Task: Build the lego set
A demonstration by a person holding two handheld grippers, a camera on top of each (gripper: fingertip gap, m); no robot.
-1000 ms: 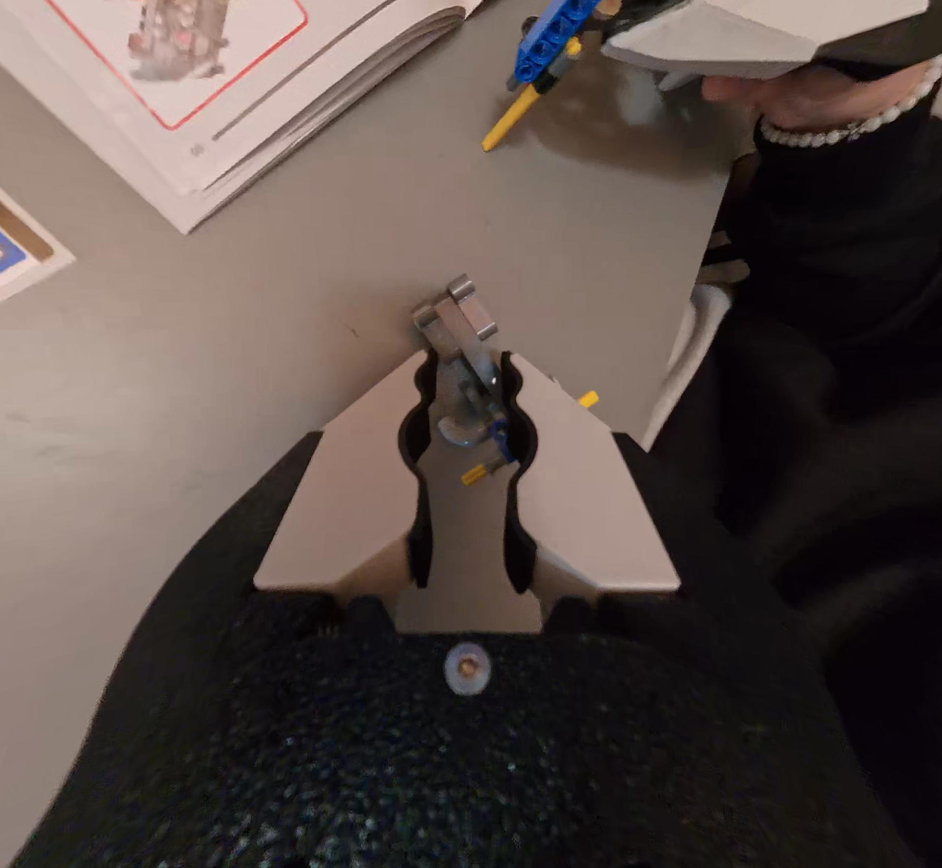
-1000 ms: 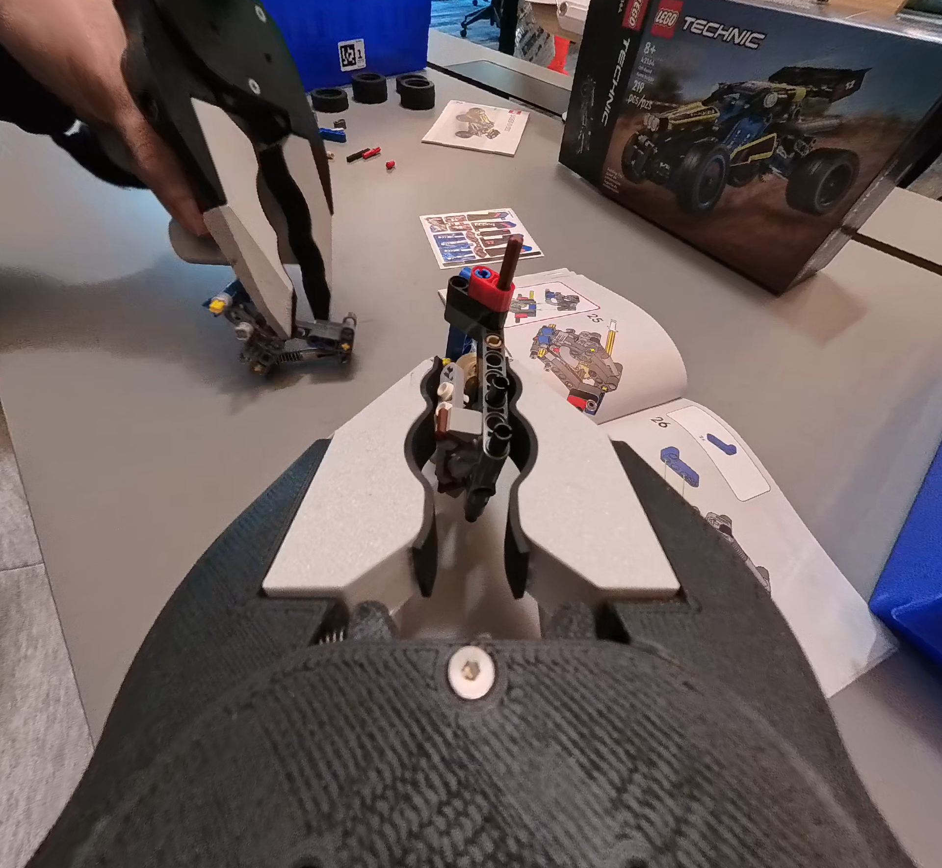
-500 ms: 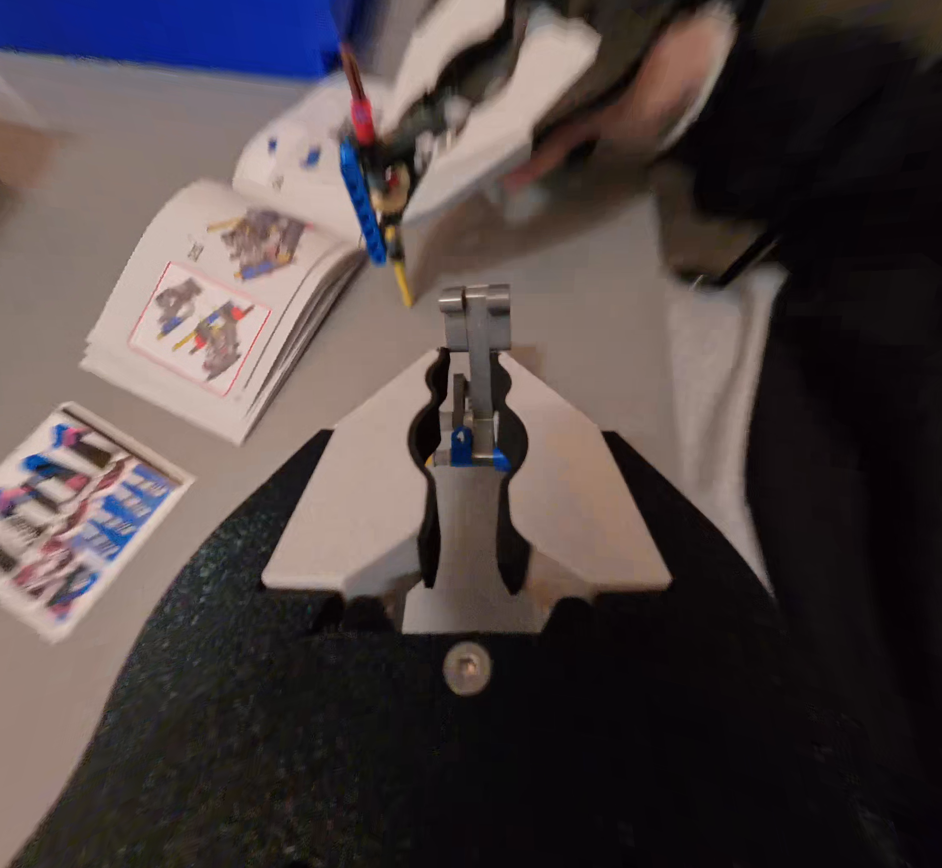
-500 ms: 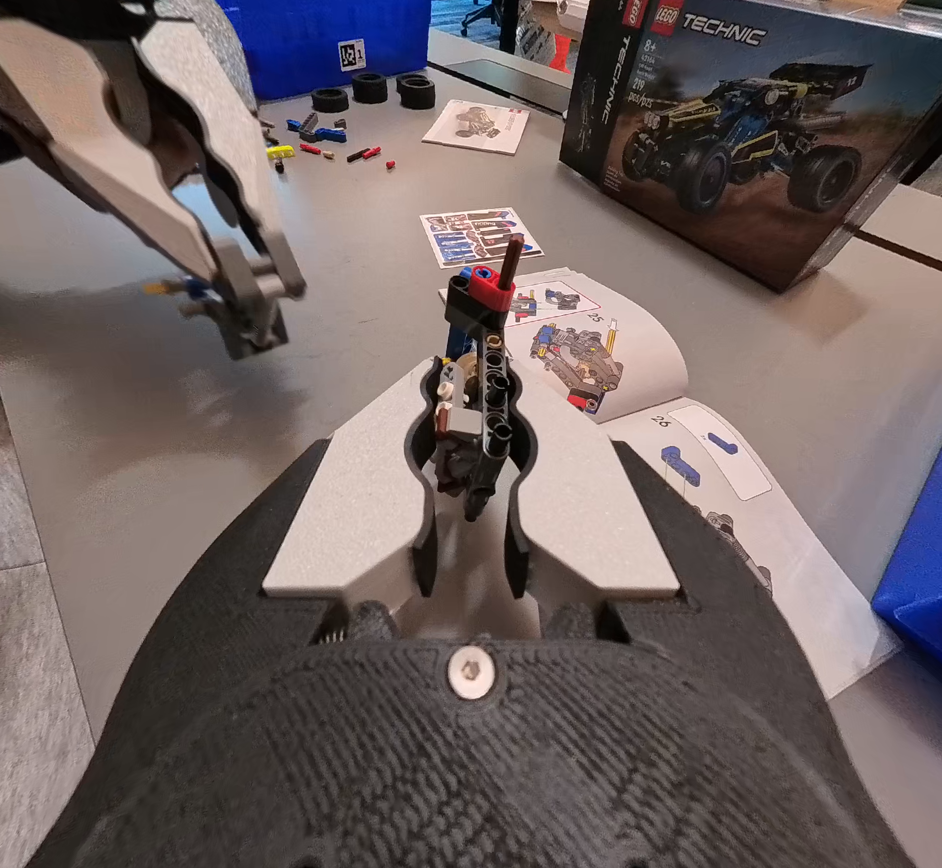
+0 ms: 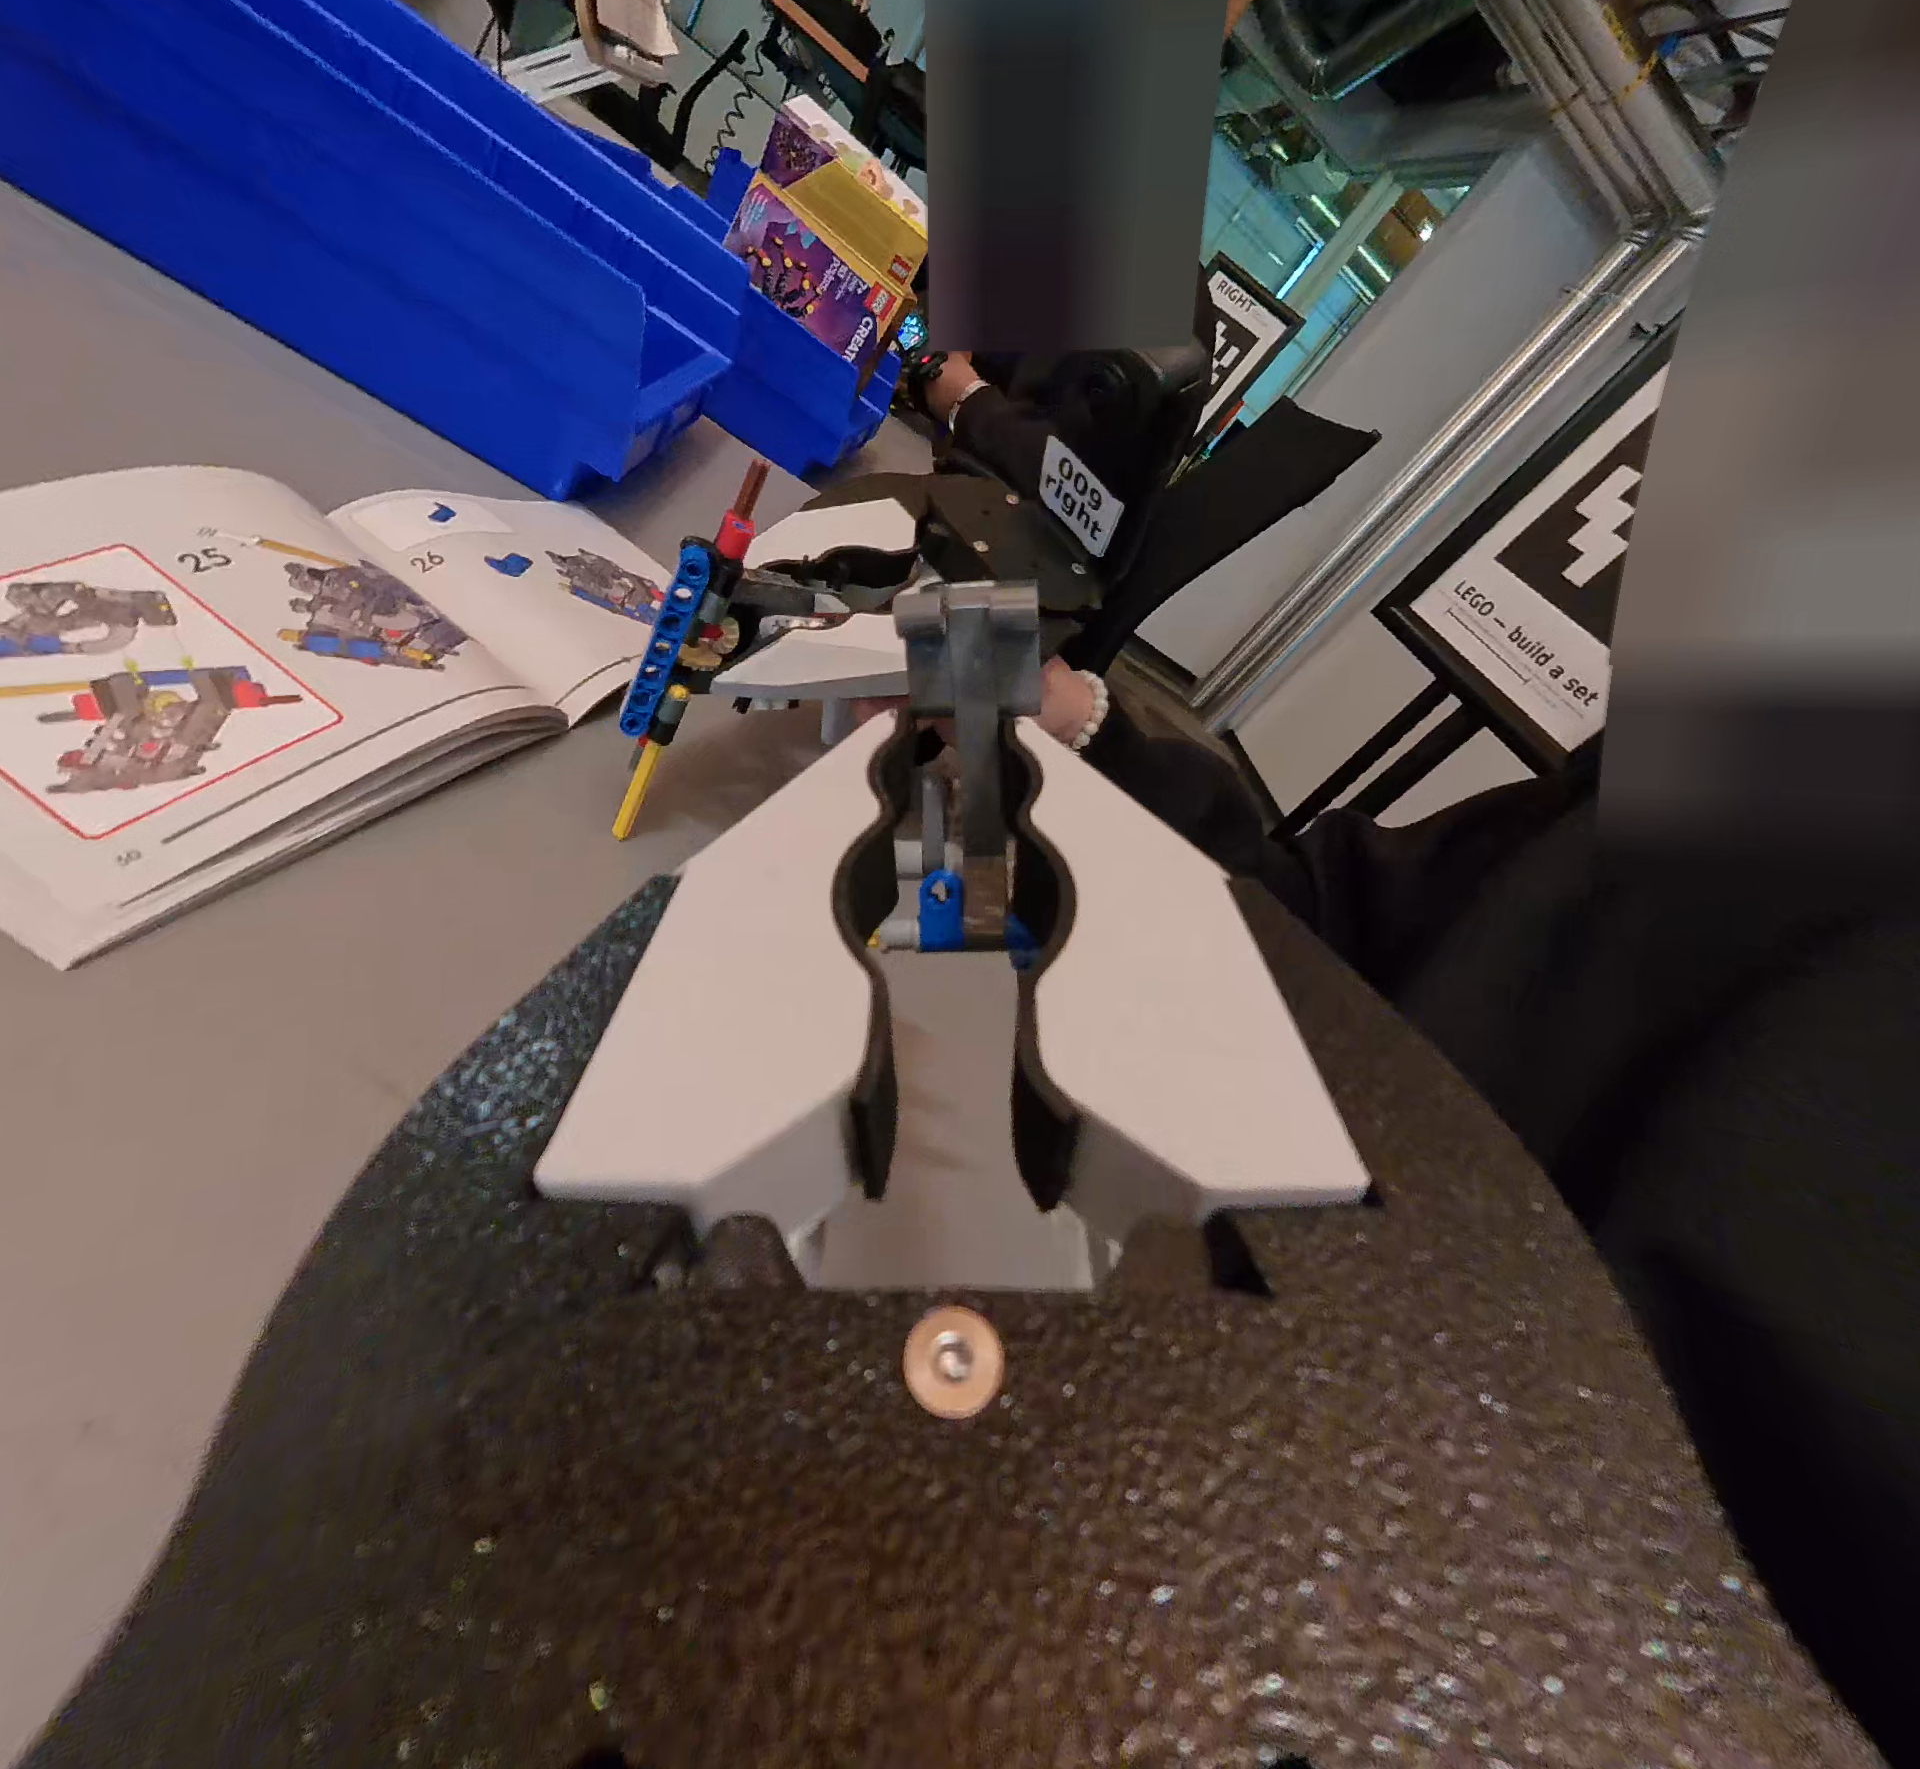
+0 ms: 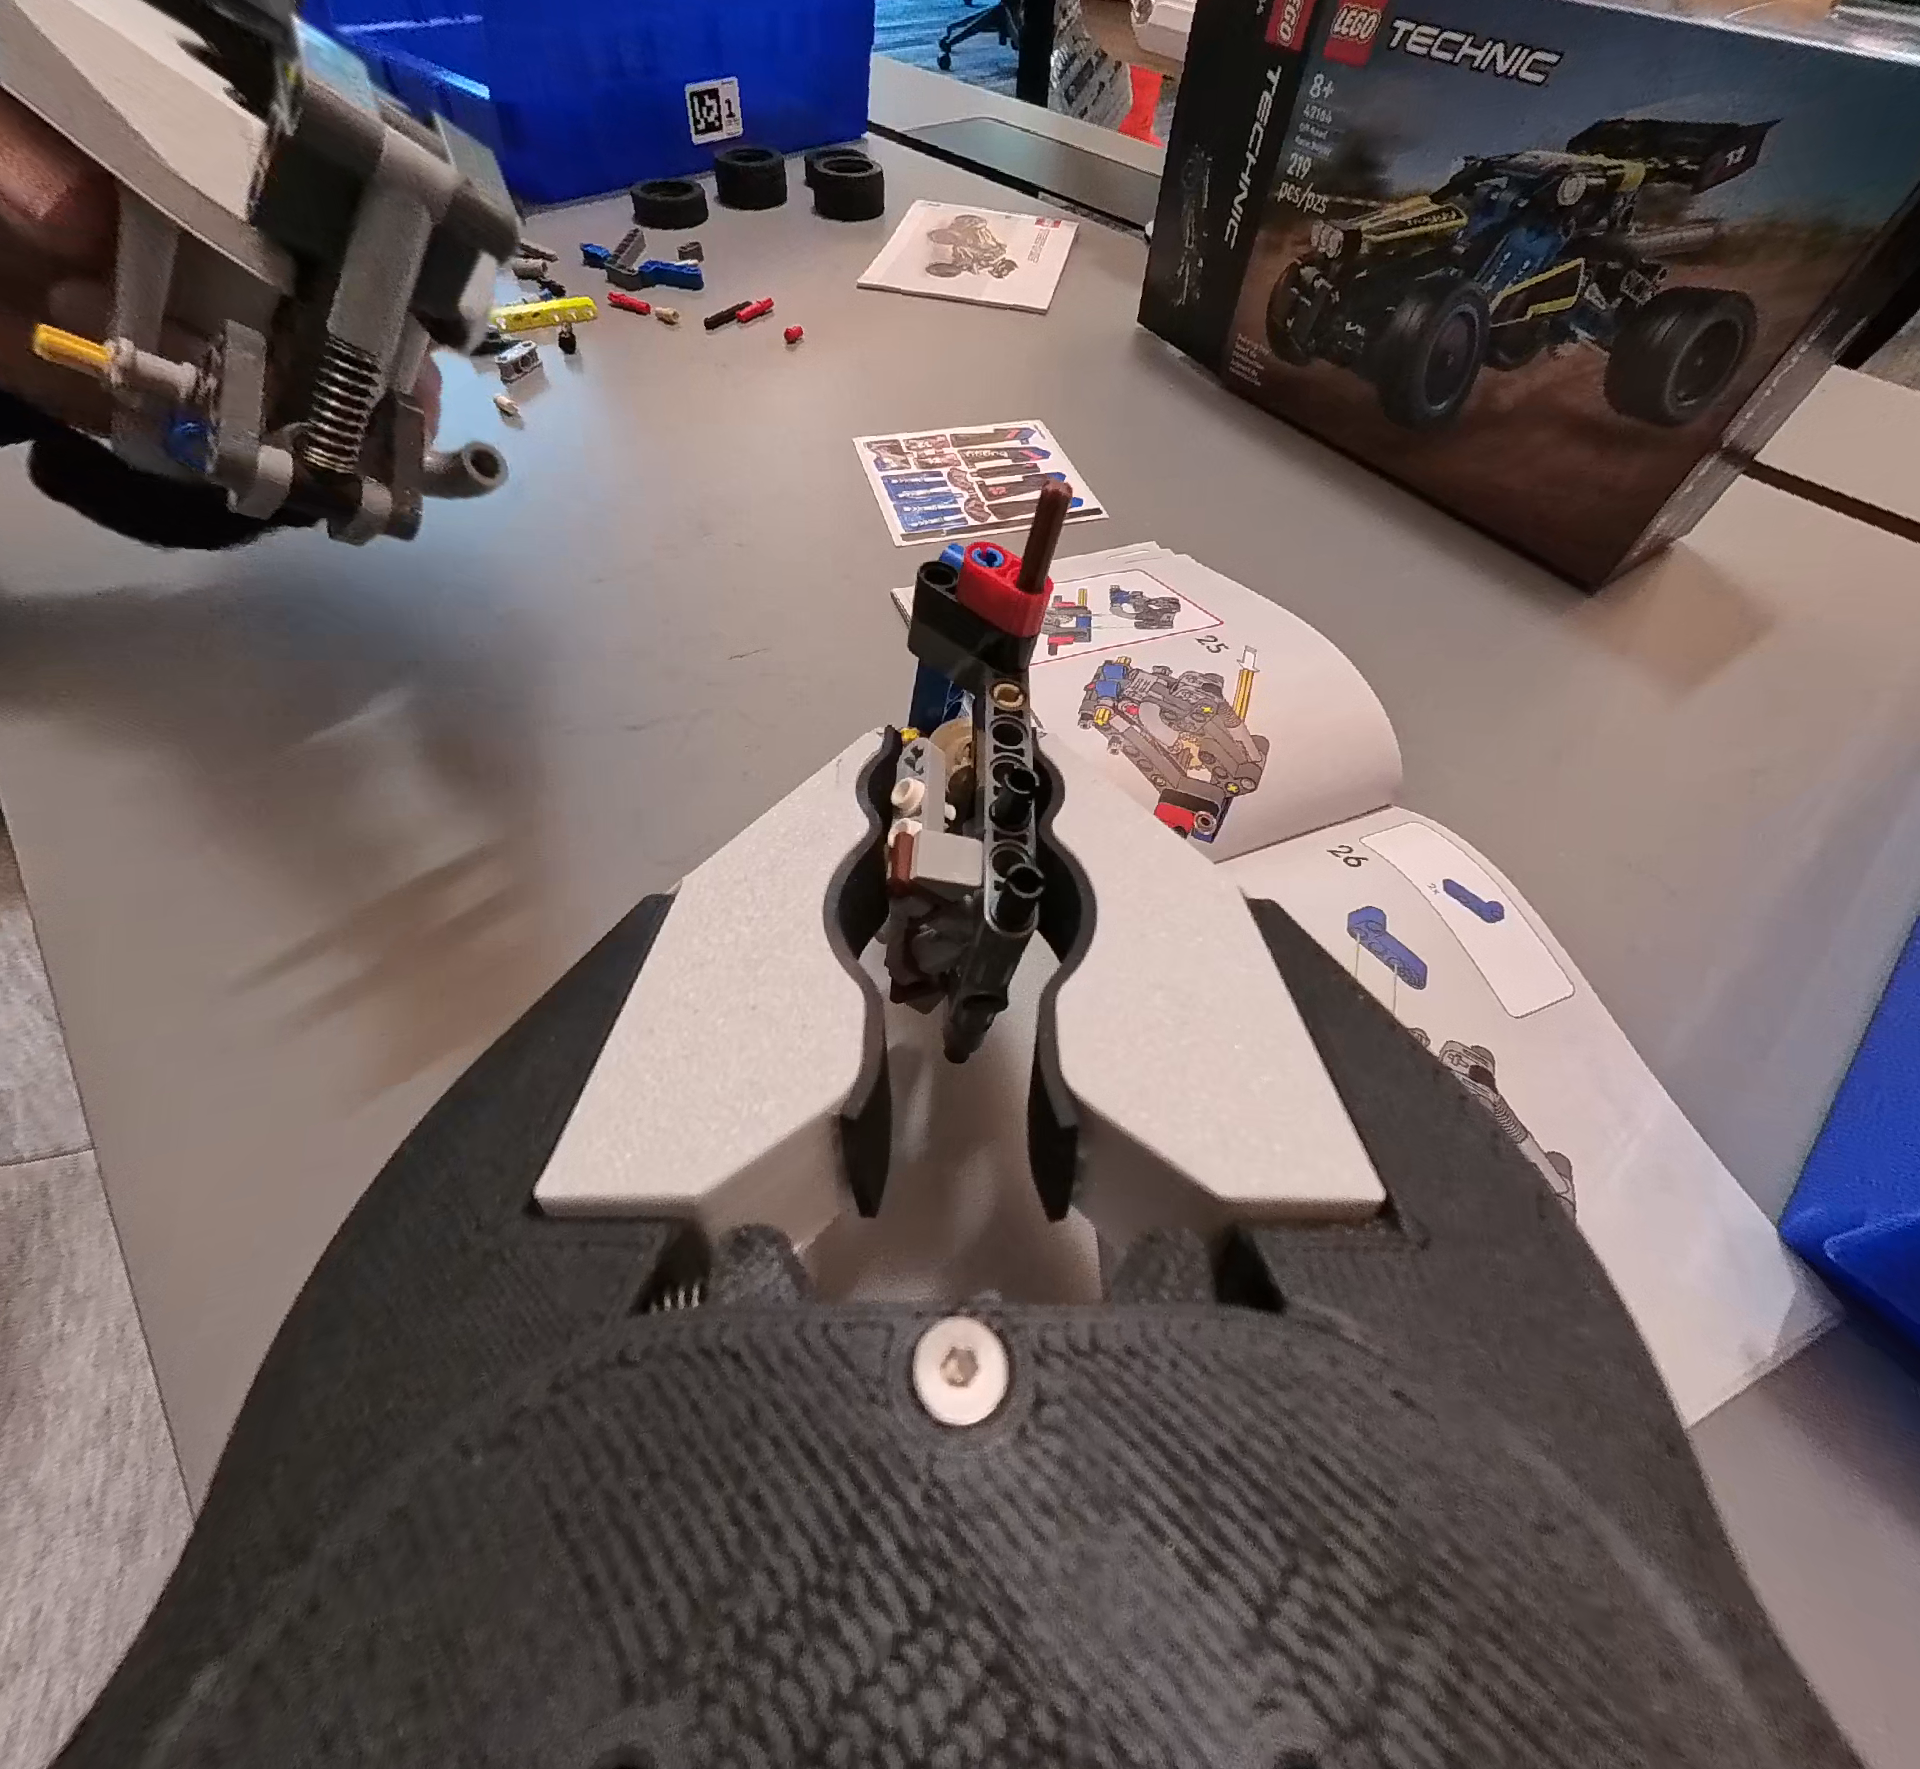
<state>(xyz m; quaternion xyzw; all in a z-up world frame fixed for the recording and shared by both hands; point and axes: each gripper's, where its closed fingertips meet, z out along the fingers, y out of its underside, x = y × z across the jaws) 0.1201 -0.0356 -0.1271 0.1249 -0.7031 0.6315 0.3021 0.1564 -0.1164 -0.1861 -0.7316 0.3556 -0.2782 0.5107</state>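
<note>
My left gripper (image 5: 956,748) is shut on a grey suspension sub-assembly (image 5: 971,649) with a spring, a blue pin and a yellow axle, held in the air above the table. In the right wrist view this gripper (image 6: 343,337) and its sub-assembly (image 6: 332,441) are at the upper left. My right gripper (image 6: 961,753) is shut on a black and blue beam assembly (image 6: 997,784) topped by a red connector and a brown axle. In the left wrist view it (image 5: 831,618) holds that assembly (image 5: 675,639) just beyond my left fingertips, its yellow axle pointing down at the table.
An open instruction booklet (image 6: 1299,784) lies under the right gripper, with a sticker sheet (image 6: 977,483) beyond it. A set box (image 6: 1507,244) stands at the right. Blue bins (image 6: 665,26), three tyres (image 6: 758,181), loose small parts (image 6: 644,285) and a leaflet (image 6: 966,254) are farther back. My right fingertips sit around 11 cm from my left ones.
My left gripper has lifted the grey sub-assembly off the table and swung it up level, facing the right gripper. The right gripper has held still with its assembly.
</note>
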